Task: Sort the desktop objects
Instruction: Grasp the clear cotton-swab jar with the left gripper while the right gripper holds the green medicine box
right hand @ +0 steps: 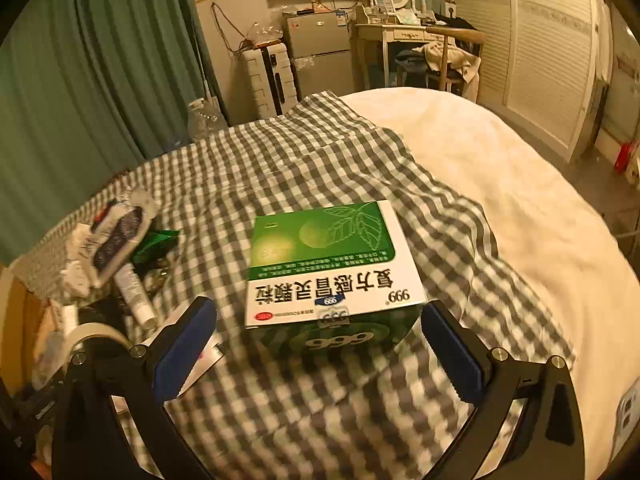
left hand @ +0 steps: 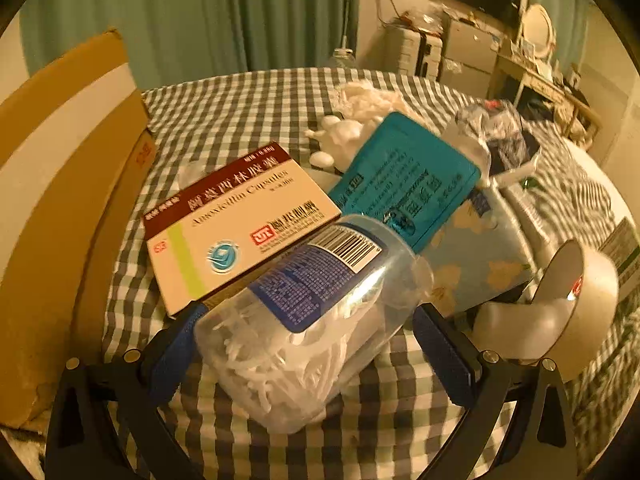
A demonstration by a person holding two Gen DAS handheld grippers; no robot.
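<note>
In the left wrist view my left gripper (left hand: 316,344) is open, its blue pads either side of a clear plastic jar of floss picks (left hand: 304,320) lying on the checked cloth (left hand: 240,112); a gap shows at each pad. A maroon and cream Amoxicillin box (left hand: 236,224) and a teal packet (left hand: 404,180) lie just beyond it. In the right wrist view my right gripper (right hand: 320,340) is open around the near end of a green and white 999 medicine box (right hand: 328,264), without touching it.
A brown cardboard box (left hand: 60,200) stands at the left. A tape roll (left hand: 576,300), a blue patterned tissue pack (left hand: 480,256), white foam pieces (left hand: 340,132) and a crumpled bag (left hand: 496,132) crowd the right. Tubes and wrappers (right hand: 120,248) lie left of the green box; white bedding (right hand: 520,208) lies right.
</note>
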